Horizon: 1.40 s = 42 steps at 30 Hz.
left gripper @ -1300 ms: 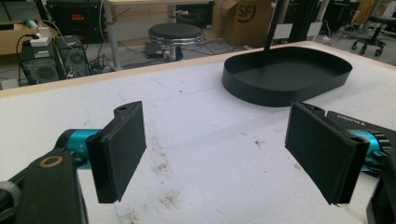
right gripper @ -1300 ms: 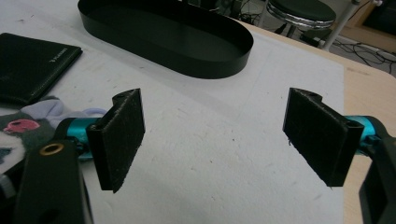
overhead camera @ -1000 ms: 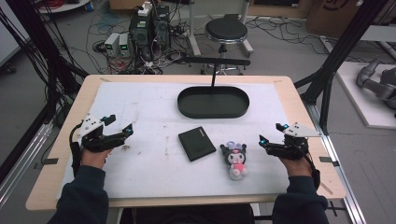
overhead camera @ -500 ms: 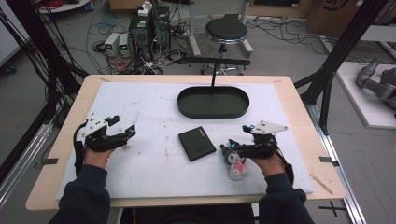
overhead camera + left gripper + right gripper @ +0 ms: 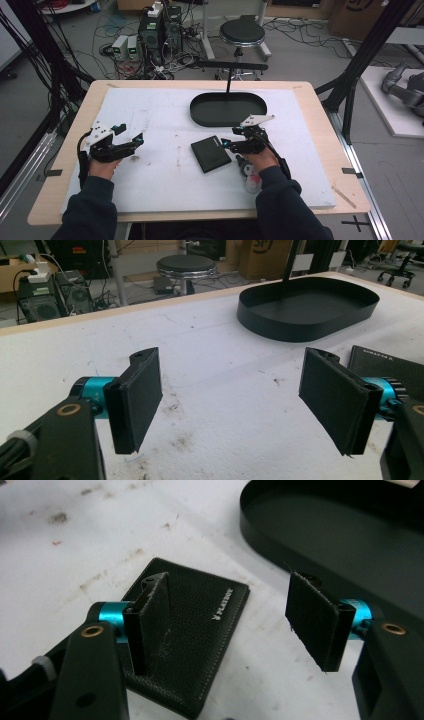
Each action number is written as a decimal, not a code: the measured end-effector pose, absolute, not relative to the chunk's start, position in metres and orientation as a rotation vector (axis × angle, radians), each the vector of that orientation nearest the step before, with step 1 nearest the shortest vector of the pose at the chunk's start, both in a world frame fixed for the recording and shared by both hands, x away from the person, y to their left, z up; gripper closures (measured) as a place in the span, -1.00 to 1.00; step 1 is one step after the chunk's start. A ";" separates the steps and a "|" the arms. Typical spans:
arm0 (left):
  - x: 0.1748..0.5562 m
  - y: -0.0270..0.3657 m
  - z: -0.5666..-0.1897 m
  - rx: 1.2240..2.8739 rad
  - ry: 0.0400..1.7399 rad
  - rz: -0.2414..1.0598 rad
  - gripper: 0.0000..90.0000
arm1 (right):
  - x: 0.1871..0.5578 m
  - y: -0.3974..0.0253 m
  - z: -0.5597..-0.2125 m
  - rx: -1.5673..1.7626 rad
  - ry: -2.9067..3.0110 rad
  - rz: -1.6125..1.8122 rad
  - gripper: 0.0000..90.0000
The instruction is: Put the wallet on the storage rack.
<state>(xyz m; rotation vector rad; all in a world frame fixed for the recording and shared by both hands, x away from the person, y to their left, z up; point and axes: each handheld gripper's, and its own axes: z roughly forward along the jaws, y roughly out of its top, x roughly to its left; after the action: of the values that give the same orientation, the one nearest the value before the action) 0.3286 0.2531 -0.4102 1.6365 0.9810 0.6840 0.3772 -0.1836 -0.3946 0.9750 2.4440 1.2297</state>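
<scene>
Right gripper (image 5: 227, 625), jaws wide, hovers over the wallet (image 5: 187, 645), tray (image 5: 350, 535) at one o'clock; next, lower and pinch. Left gripper (image 5: 230, 400) waits wide.

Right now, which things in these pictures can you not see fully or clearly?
- Plush toy, high view: mostly hidden under the person's right hand and sleeve; its shape stays unclear.
- Wallet, right gripper view: near corner cut by the bottom edge, one side behind a claw finger.
- Black tray, right gripper view: cut off by the top and right edges.
</scene>
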 end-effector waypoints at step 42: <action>0.329 0.253 -0.410 1.640 0.979 0.682 -0.44 | 0.432 -0.146 -0.423 1.143 2.846 0.890 0.24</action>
<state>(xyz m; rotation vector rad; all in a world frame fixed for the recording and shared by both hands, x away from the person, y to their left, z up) 0.3289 0.2532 -0.4102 1.6395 0.9795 0.6822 0.4320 -0.1459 -0.4230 1.1426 2.8459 0.8898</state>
